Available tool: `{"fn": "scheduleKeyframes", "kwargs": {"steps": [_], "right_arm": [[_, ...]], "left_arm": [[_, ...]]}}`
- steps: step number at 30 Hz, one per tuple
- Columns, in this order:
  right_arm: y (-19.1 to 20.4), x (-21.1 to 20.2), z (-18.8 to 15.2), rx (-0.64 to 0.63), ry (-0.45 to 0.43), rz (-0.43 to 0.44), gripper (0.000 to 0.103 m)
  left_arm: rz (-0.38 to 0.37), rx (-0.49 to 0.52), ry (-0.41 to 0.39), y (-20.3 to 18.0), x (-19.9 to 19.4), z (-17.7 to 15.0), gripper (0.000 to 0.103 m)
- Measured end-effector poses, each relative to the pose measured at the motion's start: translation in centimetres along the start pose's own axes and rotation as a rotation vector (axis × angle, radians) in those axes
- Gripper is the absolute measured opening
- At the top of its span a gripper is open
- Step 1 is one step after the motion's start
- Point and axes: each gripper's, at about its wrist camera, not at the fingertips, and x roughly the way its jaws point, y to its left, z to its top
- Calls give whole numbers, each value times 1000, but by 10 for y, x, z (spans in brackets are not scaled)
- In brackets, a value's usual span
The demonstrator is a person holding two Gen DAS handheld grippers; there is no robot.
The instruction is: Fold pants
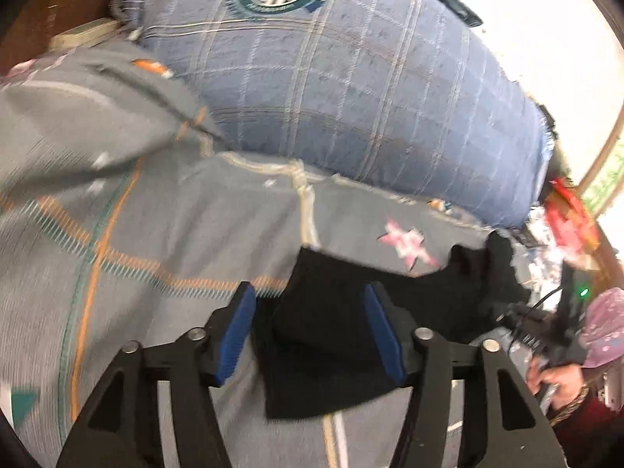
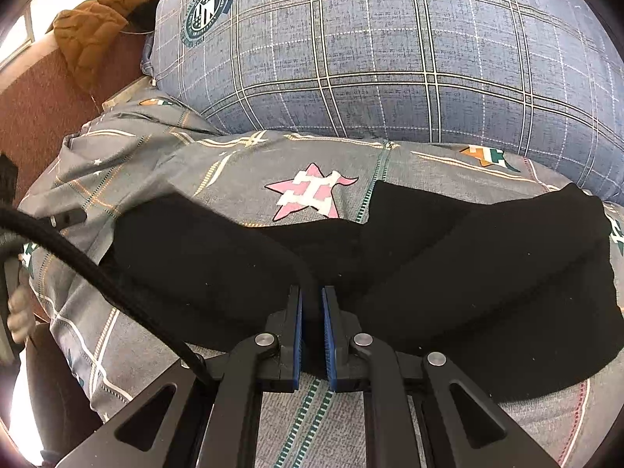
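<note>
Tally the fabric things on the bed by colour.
Black: 1, pants
Grey patterned: 1, sheet
Blue plaid: 1, pillow
Brown: 1, jacket, on the bed's end rather than the sheet
Total: 4

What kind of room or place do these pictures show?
Most likely a bedroom, on a bed. A grey patterned bedsheet with star prints covers the surface, a big blue checked quilt or pillow lies behind it, and black pants lie on top.
</note>
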Motion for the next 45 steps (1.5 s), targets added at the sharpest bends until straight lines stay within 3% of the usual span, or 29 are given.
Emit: {"fn": "scheduleKeyframes", "kwargs": {"steps": [1, 2, 9, 10, 11, 12, 13, 17, 21, 23, 25, 26, 27, 29, 36, 39, 40, 41, 42, 45], "right_arm": [[-1, 2, 0, 6, 5, 3, 10], [-2, 4, -1, 11, 9, 4, 10], [-7, 9, -1, 27, 33, 25, 10], [-7, 9, 0, 29, 35, 28, 10], [-8, 9, 0, 32, 38, 31, 10], [-8, 9, 1, 33, 41, 34, 10], [-8, 8, 3, 31, 45, 34, 10], [-8, 5, 19, 26, 35, 35, 10], [-8, 1, 54, 38, -18, 39, 10], [-5, -3, 73, 28, -51, 29, 10], [-2, -8, 86, 18, -73, 27, 10], [0, -10, 89, 11, -77, 27, 10], [0, -11, 91, 4, -75, 25, 10], [0, -11, 87, -2, -62, 21, 10], [-12, 3, 50, 45, 0, 31, 10], [-18, 7, 39, 76, 13, 42, 10], [-20, 8, 37, 86, 15, 46, 10], [-21, 8, 36, 88, 16, 46, 10], [-22, 9, 36, 88, 17, 45, 10], [-22, 9, 41, 83, 19, 41, 10]], "left_arm": [[-41, 12, 10, -1, 7, 7, 79], [-70, 23, 34, -1, 19, 14, 84], [-14, 78, 253, -9, 103, 31, 83], [-21, 97, 268, -13, 108, 30, 69], [-20, 109, 289, -17, 112, 29, 25], [-14, 120, 319, -21, 117, 28, 4], [-17, 129, 323, -26, 117, 28, 0], [-89, 117, 237, -36, 102, 44, 0], [-148, 93, 124, -43, 76, 90, 0], [-120, 122, 93, -48, 70, 106, 0], [-72, 147, 112, -48, 71, 110, 4], [-49, 146, 137, -45, 74, 107, 22], [-35, 138, 159, -41, 79, 102, 47], [-7, 108, 195, -26, 87, 86, 58], [-2, -4, 372, 11, 139, 34, 58], [-56, 19, 379, -2, 148, 37, 58], [-102, 9, 392, -8, 152, 39, 52], [-117, 8, 392, -12, 153, 41, 19], [-114, 22, 392, -18, 155, 43, 6], [-123, 62, 368, -29, 153, 47, 6]]}}
